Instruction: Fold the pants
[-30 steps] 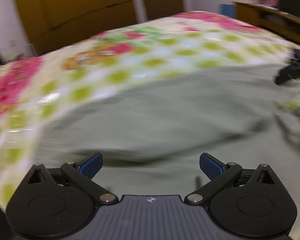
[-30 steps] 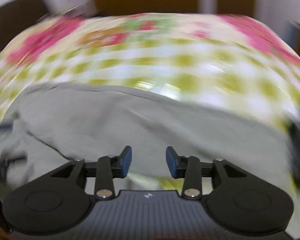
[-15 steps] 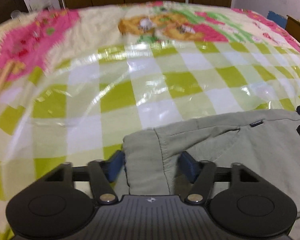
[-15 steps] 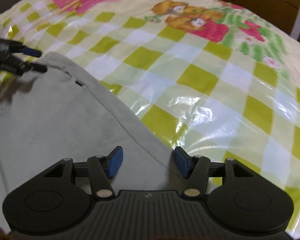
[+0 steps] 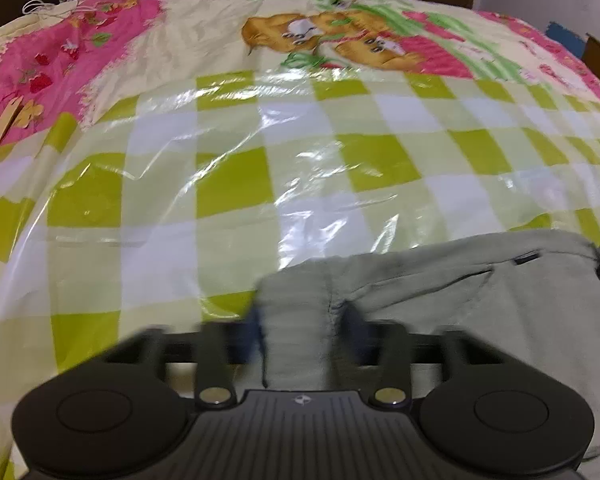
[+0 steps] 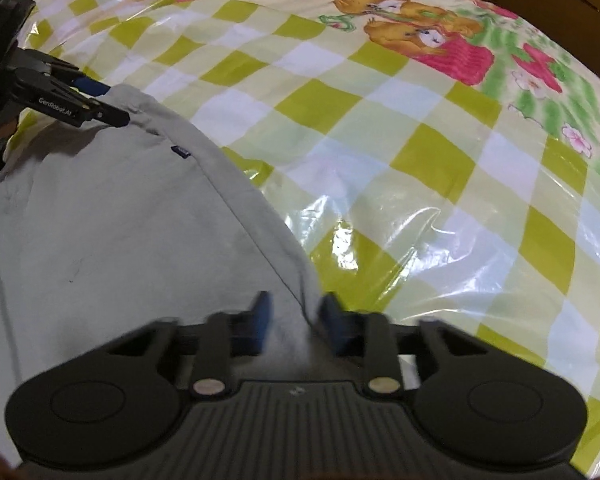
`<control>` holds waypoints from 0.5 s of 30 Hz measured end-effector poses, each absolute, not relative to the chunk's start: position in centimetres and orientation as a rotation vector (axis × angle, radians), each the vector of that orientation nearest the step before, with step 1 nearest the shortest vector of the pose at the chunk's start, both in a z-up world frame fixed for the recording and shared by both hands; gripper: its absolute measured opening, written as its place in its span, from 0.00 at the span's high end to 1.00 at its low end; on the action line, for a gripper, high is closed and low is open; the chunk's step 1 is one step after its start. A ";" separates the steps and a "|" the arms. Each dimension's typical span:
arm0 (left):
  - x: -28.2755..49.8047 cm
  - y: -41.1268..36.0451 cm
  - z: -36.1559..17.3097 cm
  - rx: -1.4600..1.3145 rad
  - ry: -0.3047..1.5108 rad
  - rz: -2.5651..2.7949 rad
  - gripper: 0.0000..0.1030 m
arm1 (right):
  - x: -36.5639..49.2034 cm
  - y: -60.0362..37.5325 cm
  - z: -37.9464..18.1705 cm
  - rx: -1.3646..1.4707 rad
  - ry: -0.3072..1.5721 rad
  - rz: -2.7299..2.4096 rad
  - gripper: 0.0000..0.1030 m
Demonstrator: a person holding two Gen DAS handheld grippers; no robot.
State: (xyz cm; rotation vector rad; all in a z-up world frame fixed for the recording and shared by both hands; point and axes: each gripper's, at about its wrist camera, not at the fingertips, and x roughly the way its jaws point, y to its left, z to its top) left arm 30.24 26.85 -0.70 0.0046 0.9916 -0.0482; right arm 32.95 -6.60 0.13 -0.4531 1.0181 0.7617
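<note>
We pinch the pants (image 5: 480,312) lying at the bed's (image 5: 300,160) near edge: left gripper (image 5: 300,332) closing on one corner, right gripper (image 6: 294,320) clenched on the other, readying the fold

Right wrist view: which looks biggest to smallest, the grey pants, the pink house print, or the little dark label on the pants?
1. Grey pants
2. Pink house print, though it lies farther from the camera
3. Dark label
</note>
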 end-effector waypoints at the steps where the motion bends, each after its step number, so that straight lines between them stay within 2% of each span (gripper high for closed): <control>1: 30.0 26.7 -0.4 0.001 0.983 -0.059 0.68 | 33.0 -6.5 0.4 -0.450 1.025 0.756 0.96; 9: 26.7 26.8 3.3 0.017 0.857 -0.071 0.73 | 31.0 -7.1 4.6 -0.380 0.934 0.764 0.96; 15: 17.5 28.4 7.8 -0.081 0.715 -0.130 0.73 | 24.7 -8.8 10.0 -0.296 0.863 0.841 0.97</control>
